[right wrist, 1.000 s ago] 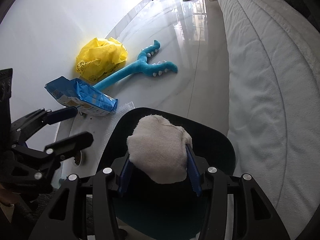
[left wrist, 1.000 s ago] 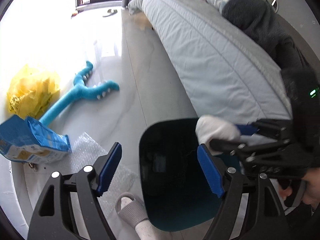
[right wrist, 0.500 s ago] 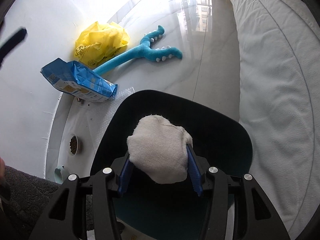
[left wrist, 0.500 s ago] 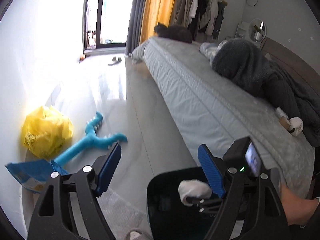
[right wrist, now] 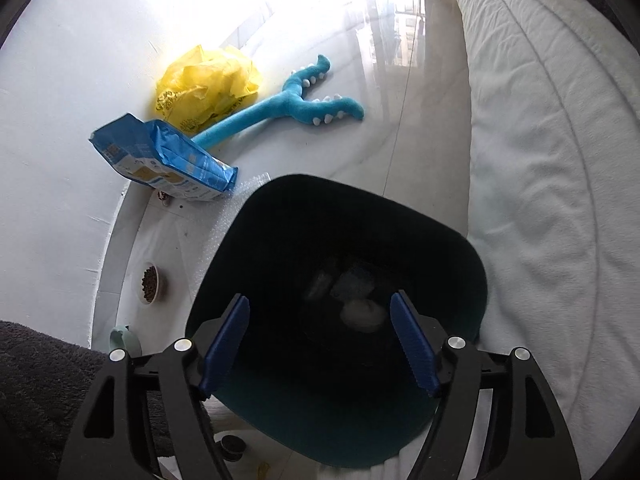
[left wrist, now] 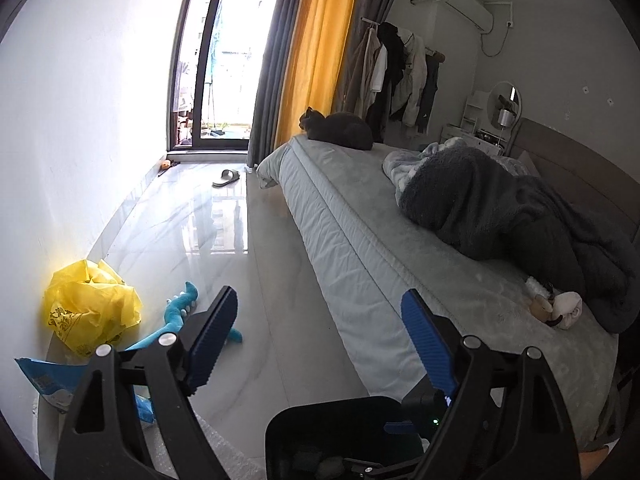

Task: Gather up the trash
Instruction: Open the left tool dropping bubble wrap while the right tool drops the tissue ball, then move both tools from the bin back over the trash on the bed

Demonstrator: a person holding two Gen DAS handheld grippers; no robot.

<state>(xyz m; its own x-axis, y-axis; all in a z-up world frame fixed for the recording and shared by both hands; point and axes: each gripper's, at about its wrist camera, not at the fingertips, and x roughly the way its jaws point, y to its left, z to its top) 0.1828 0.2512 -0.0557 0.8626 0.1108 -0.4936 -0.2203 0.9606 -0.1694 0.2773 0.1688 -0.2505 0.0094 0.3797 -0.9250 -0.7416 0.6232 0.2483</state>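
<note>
The right gripper has just been opening its jaws, and now they stand spread with nothing between them. It hangs over the mouth of the dark bin. The white wad lies deep at the bottom of the bin, among other pale scraps, so this drop seems done.

The left gripper has also just been opening; its jaws are wide and empty, and it looks out over the floor and the bed.

To finish the step well, I think the right gripper should lift straight up from the bin, so that a finger does not catch the rim and tip it.

Possible next trash lies by the wall: the yellow bag and the blue packet. The soft bag should be taken at a thick fold, or thin film may slip out.
</note>
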